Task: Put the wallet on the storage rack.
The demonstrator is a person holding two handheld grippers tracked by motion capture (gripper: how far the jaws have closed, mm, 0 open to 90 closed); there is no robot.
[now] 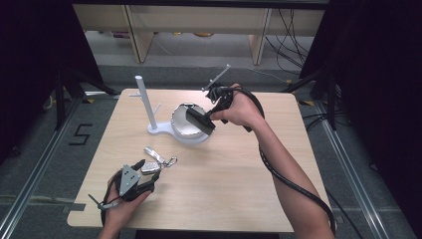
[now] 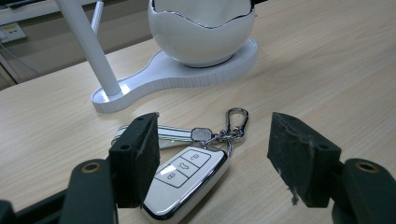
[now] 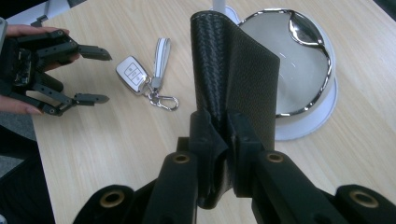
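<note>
Black leather wallet (image 3: 238, 70) sits clamped edgewise in the right claw (image 3: 223, 135), held above the white egg-shaped bowl (image 1: 188, 119) with the chrome-edged rim. In the right gripper view the bowl's inside shows as pale, smooth surface, with nothing that I can make out lying in it. The bowl stands on a white flat base that also carries a white upright peg stand (image 1: 145, 102), near the far middle of the light wooden bench (image 1: 239, 184). The left claw (image 2: 210, 156) rests low at the near left of the bench, its jaws apart, with the white car key fob (image 2: 187, 179) lying on the bench between them. Attached to the fob are a white strap and a silver carabiner clip (image 2: 236, 123).
</note>
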